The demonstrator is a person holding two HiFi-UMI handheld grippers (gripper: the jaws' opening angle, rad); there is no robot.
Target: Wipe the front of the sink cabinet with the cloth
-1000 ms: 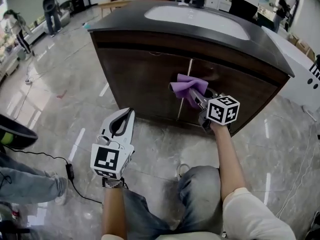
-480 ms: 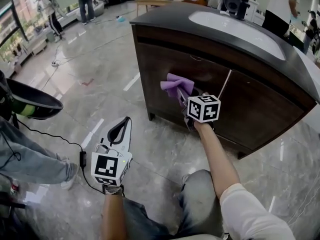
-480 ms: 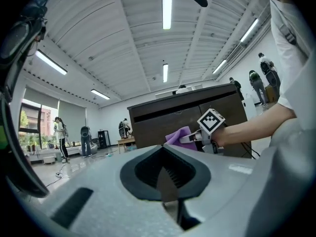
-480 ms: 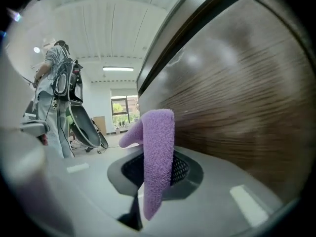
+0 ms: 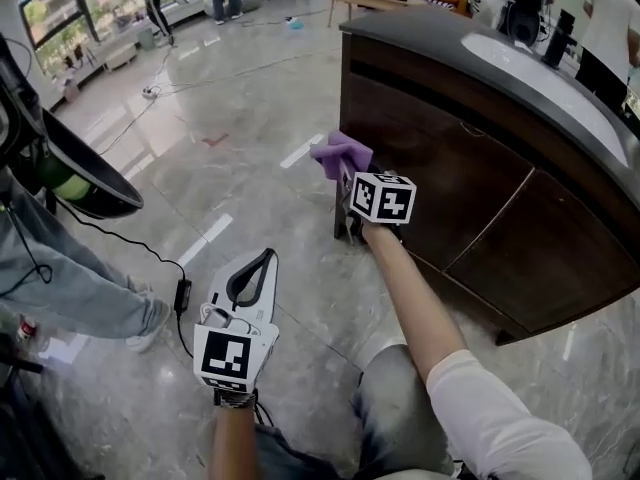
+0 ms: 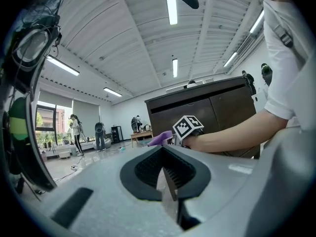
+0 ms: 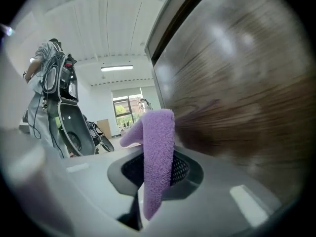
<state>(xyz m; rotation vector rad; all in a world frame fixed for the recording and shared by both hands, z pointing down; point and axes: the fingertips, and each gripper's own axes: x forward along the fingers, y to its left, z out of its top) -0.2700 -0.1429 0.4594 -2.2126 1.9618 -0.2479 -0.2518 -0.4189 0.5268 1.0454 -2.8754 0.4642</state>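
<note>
The dark brown sink cabinet with its black top and white basin fills the upper right of the head view. A purple cloth is pinched in my right gripper, which is shut on it and holds it at the left edge of the cabinet front. In the right gripper view the cloth stands folded between the jaws, with the blurred wood front close on the right. My left gripper hangs low over the floor, shut and holding nothing. Its own view shows the cabinet ahead.
Grey marble floor spreads to the left. A dark rounded shell and a person's jeans leg are at the left edge, with a black cable and plug on the floor. People stand far back by the windows.
My right gripper has carried the cloth leftward across the cabinet front, from near the door seam to the left edge. The left gripper stayed low and shut.
</note>
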